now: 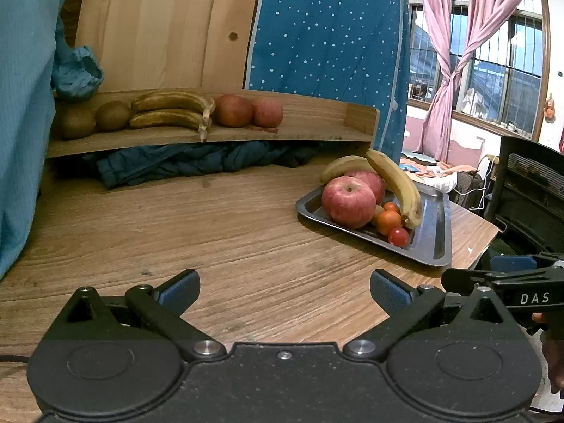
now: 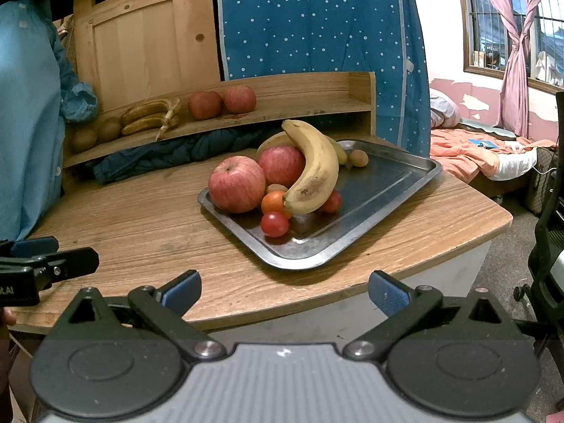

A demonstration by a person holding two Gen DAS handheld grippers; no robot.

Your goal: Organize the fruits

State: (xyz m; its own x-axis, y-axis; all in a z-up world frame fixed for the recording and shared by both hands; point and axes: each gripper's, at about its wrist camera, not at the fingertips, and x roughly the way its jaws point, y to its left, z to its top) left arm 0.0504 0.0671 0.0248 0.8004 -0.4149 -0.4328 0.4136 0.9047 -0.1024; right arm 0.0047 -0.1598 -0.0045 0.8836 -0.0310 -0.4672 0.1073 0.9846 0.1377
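The second yellow banana [image 2: 271, 140] lies largely hidden behind the red apples on the grey metal tray [image 2: 387, 183]. A small tan fruit [image 2: 276, 188] among them is too covered to identify. The dark blue crumpled cloth [image 1: 197, 162] is half concealed under the wooden shelf [image 1: 218, 137].

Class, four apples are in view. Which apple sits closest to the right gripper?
The front apple at the metal tray's near-left corner. The second tray apple sits behind it, and the other two rest on the wooden shelf.
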